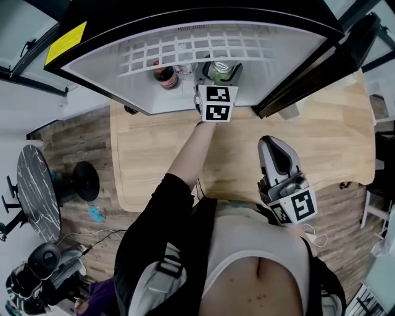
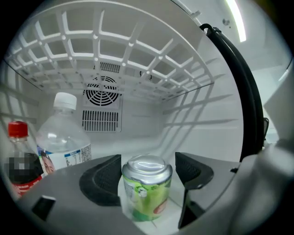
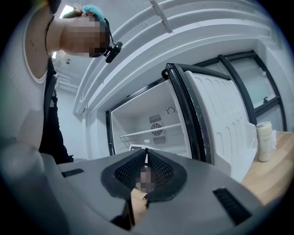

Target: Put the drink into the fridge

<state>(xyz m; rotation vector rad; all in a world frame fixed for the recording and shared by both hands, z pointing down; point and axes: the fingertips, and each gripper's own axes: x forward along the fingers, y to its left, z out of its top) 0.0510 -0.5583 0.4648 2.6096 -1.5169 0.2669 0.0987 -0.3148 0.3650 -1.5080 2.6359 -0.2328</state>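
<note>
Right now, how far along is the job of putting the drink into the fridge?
Done: the green can stands on the fridge floor, beside a water bottle and a cola bottle. In hand: the left hand-held gripper brackets the can, jaws slightly apart, so it looks released. Left: withdraw it and close the open door; the right hand-held gripper is shut, empty.

No legible text, sticker [image 1: 65, 42] on fridge [image 1: 185, 15] and bottle label [image 2: 73, 158] apparently blurred

Lab-like room: fridge [image 1: 105, 66], wooden table [image 1: 154, 154].
</note>
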